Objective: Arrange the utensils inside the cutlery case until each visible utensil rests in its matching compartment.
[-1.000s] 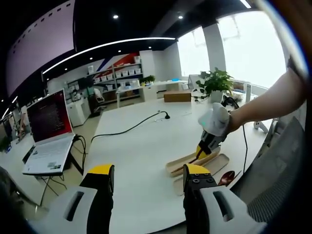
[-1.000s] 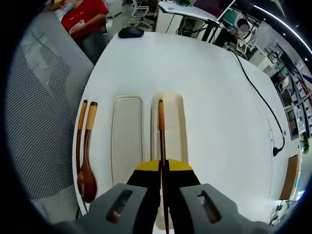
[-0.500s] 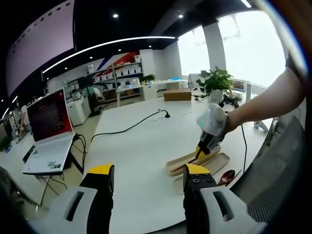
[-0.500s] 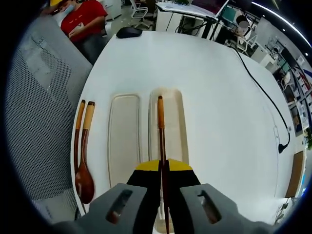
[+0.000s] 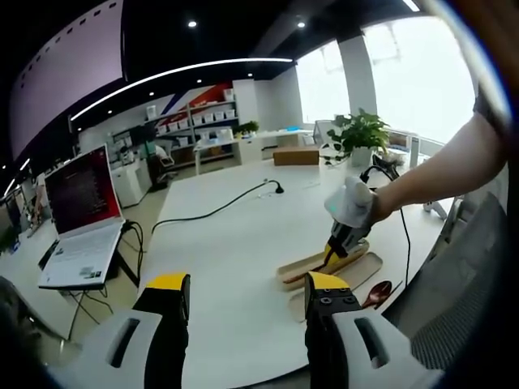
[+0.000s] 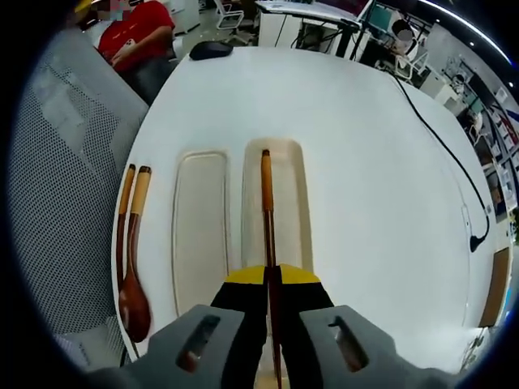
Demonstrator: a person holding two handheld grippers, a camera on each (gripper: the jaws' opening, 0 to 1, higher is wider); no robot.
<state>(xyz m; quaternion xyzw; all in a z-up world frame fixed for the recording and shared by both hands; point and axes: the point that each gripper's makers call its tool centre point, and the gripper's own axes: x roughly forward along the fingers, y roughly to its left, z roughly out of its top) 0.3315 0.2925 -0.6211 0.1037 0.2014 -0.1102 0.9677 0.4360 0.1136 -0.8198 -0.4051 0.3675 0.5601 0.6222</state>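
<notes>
Squarely in right gripper (image 6: 269, 279): chopstick (image 6: 266, 211) (over tray (image 6: 293, 203))

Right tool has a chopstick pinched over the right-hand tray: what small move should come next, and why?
Probably lower it a little and open. The right tool is shut on the chopstick, which lies lengthwise above the right tray of the cutlery case. The spoon and second chopstick still wait on the table beside the left tray.
</notes>
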